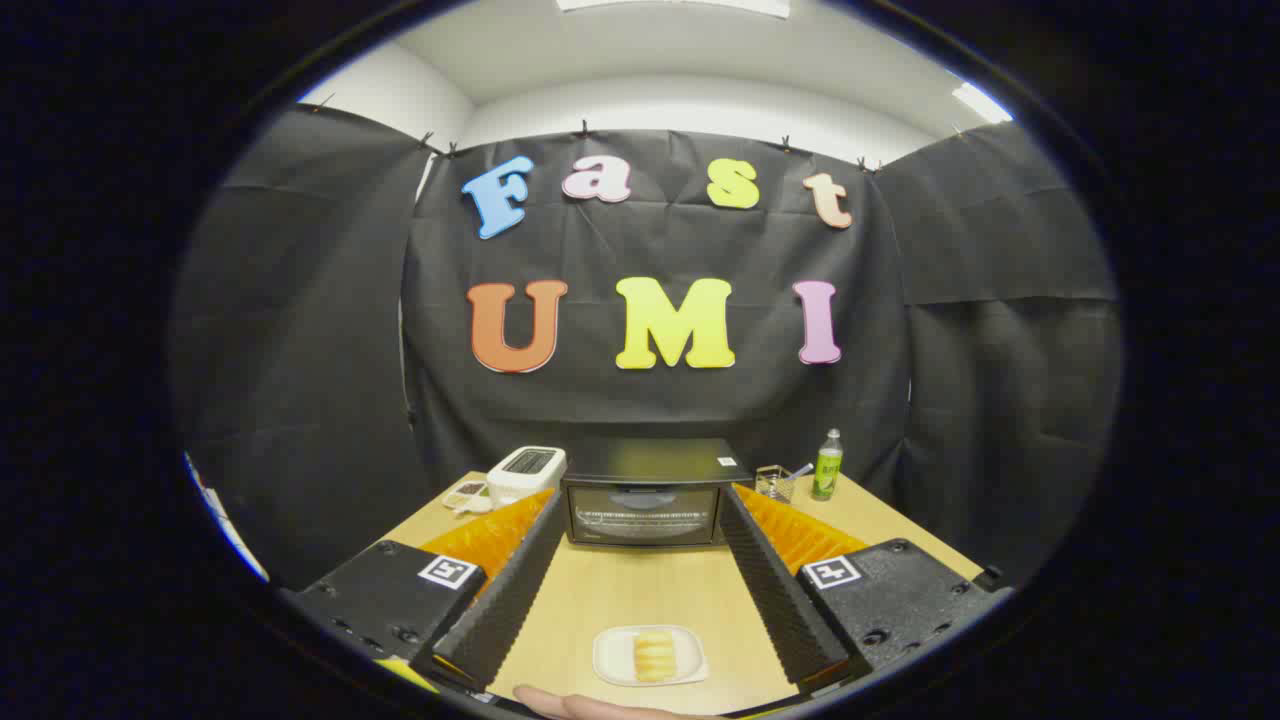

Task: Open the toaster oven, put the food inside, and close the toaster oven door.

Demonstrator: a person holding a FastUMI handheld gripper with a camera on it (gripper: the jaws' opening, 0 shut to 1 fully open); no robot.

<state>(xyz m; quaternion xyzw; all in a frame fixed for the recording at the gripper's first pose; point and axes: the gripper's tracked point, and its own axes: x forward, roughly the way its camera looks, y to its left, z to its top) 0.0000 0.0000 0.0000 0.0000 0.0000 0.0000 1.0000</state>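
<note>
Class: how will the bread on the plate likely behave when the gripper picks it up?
The bread looks soft and ridged, so it probably squashes. It seems light. Loose on the plate, it may slide. The gripper is open, the bread between its fingers.

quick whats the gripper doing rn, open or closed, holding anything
gripper: open, fingers spread wide, holding nothing; the bread on its plate lies between them, untouched, the closed toaster oven beyond.

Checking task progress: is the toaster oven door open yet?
No, the toaster oven door is shut beyond the open gripper; bread sits on its plate.
</note>
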